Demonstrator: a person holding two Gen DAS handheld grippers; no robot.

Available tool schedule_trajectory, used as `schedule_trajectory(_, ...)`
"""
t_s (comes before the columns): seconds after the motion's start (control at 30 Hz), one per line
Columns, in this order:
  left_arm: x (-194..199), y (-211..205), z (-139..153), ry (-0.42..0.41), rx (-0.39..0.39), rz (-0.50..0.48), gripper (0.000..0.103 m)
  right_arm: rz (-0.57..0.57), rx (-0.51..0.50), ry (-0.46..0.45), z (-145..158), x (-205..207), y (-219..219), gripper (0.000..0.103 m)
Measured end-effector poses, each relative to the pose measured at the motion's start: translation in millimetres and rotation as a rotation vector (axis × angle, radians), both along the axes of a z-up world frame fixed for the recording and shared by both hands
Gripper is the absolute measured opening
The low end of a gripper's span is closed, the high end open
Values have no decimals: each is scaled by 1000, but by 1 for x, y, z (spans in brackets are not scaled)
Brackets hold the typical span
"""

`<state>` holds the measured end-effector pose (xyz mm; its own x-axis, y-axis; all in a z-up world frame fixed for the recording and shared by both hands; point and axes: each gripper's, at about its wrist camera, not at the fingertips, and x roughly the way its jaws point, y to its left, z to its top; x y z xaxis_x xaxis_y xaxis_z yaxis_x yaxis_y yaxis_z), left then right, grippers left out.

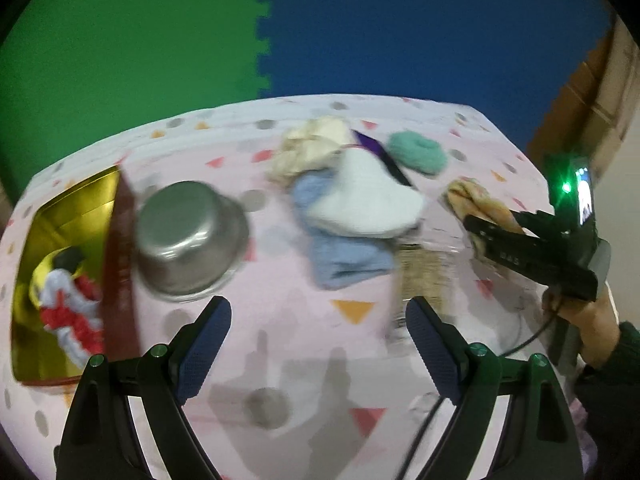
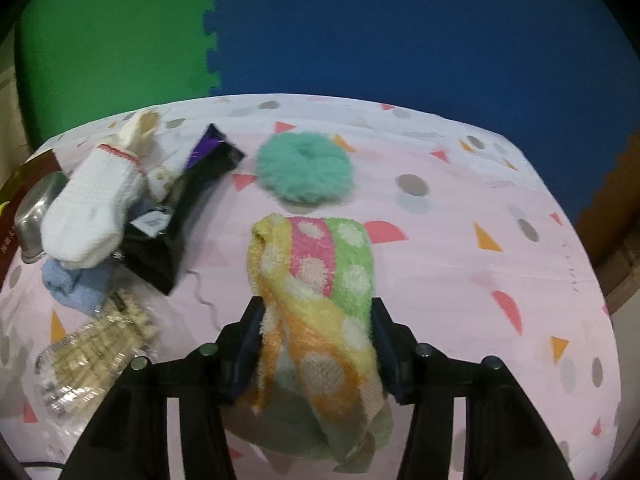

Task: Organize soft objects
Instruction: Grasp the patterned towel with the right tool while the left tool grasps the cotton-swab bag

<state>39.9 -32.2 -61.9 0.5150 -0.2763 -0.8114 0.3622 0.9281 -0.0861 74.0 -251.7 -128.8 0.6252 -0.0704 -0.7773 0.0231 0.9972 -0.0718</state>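
My right gripper (image 2: 318,312) is shut on a polka-dot sock (image 2: 320,276), striped yellow, pink and green, held over the pink tablecloth; it also shows in the left wrist view (image 1: 472,224) with the sock (image 1: 476,200) in its jaws. My left gripper (image 1: 318,312) is open and empty above the cloth. A pile of soft things lies mid-table: a white sock (image 1: 368,200), a blue cloth (image 1: 344,252) and a cream cloth (image 1: 308,148). A teal fuzzy scrunchie (image 2: 304,172) lies beyond the held sock. A gold tin box (image 1: 76,208) at the left holds a red-white-yellow soft item (image 1: 68,312).
An upturned steel bowl (image 1: 188,240) stands beside the tin box. A black and purple packet (image 2: 188,208) and a clear plastic packet (image 2: 96,352) lie near the pile. Green and blue foam mats form the wall behind the table (image 2: 480,280).
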Motion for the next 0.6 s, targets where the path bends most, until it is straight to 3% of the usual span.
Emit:
schedule_trajectory(0.27, 6, -43, -17, 62, 7, -91, 87, -104, 92, -5, -4, -12, -48, 51)
schedule_trajectory(0.6, 22, -80, -50, 154, 66, -118, 87, -97, 70, 1, -5, -10, -45, 53)
